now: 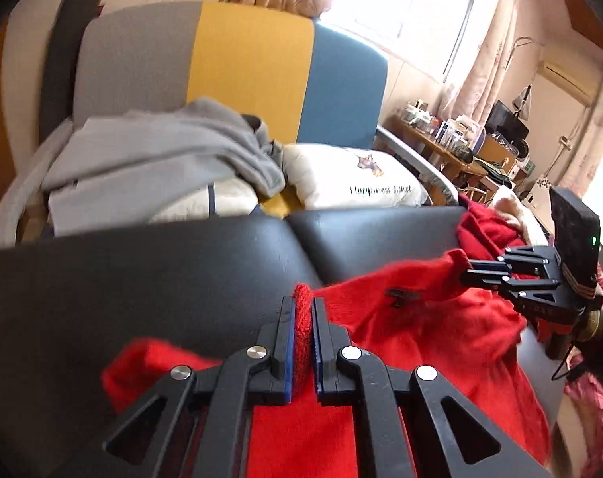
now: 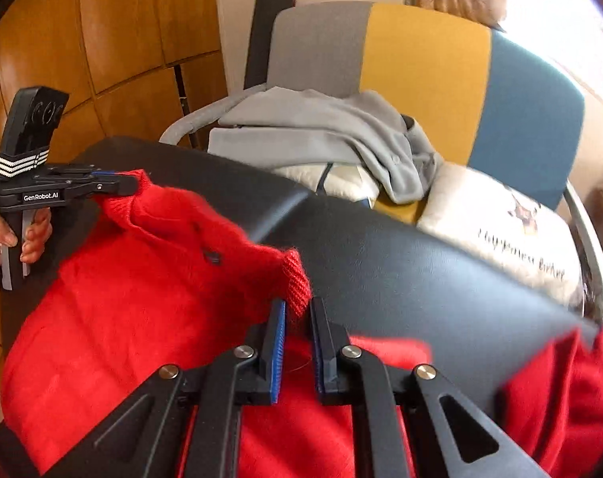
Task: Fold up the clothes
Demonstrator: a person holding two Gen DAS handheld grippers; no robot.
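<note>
Your left gripper (image 1: 302, 342) pinches a ribbed edge of the red sweater (image 1: 413, 318), and your right gripper (image 2: 297, 342) pinches another ribbed edge of it.

Both pairs of fingers are pressed together on the knit, blue pads (image 1: 288, 334) against the rib on each side. You hold the sweater stretched between the two grippers, its body hanging over the black padded surface (image 1: 142, 271) below, with part of it bunched at the right end. Your hand (image 2: 30, 235) wraps the left gripper's handle. Beyond the black surface stands a grey, yellow and blue chair (image 1: 253, 59) carrying a grey garment (image 1: 162, 147) and a white pillow (image 1: 353, 179) with lettering.
</note>
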